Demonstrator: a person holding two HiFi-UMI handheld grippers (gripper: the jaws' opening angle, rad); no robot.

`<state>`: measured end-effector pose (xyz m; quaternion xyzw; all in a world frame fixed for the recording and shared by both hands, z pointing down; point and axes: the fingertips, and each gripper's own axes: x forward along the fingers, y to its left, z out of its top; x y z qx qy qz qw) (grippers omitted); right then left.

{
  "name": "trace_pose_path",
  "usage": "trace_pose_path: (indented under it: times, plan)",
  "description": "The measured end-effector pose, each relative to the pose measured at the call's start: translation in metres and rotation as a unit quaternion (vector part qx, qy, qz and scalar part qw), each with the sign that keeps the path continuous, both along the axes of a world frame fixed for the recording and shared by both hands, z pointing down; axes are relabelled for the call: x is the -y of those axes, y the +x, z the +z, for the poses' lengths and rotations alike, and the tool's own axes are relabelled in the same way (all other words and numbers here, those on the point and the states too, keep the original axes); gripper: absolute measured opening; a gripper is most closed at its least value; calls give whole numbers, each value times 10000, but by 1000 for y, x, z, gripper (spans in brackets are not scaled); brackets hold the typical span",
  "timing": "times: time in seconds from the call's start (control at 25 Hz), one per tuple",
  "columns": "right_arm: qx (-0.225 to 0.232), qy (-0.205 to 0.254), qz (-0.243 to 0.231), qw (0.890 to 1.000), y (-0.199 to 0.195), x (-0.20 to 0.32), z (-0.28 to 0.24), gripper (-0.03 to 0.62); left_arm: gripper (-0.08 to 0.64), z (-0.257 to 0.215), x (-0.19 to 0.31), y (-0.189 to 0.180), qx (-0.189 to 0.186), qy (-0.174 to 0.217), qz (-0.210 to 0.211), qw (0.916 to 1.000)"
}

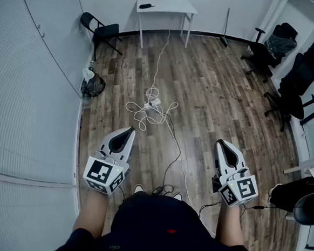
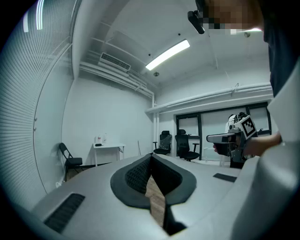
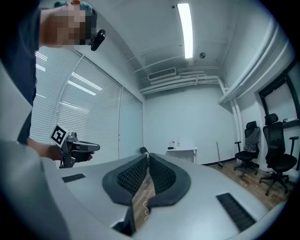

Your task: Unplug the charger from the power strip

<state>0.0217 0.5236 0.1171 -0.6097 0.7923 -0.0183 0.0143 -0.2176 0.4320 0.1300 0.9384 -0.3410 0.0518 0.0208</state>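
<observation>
Both left claw (image 1: pixel 130 130) and right claw (image 1: pixel 219 142) hover clenched, well short of power strip (image 1: pixel 152 103).

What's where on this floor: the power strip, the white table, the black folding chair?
power strip (image 1: pixel 153 103), head view, its white body.
white table (image 1: pixel 173 7), head view, bare tabletop.
black folding chair (image 1: pixel 107 31), head view, its seat.

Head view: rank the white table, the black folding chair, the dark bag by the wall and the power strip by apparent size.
1. white table
2. black folding chair, only slightly smaller
3. dark bag
4. power strip
Table and chair stand farthest from the camera, so they look smaller than they are.
</observation>
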Motion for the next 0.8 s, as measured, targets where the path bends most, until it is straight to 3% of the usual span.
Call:
trace_pose_path:
  times: [0.36, 0.8]
  plan:
    - [-28, -83, 17, 10000, -1, 2, 10, 34, 18, 10, -1, 3, 84, -55, 44, 9999]
    - [275, -45, -87, 9996, 9, -17, 24, 35, 18, 21, -18, 7, 183, -123, -95, 9997]
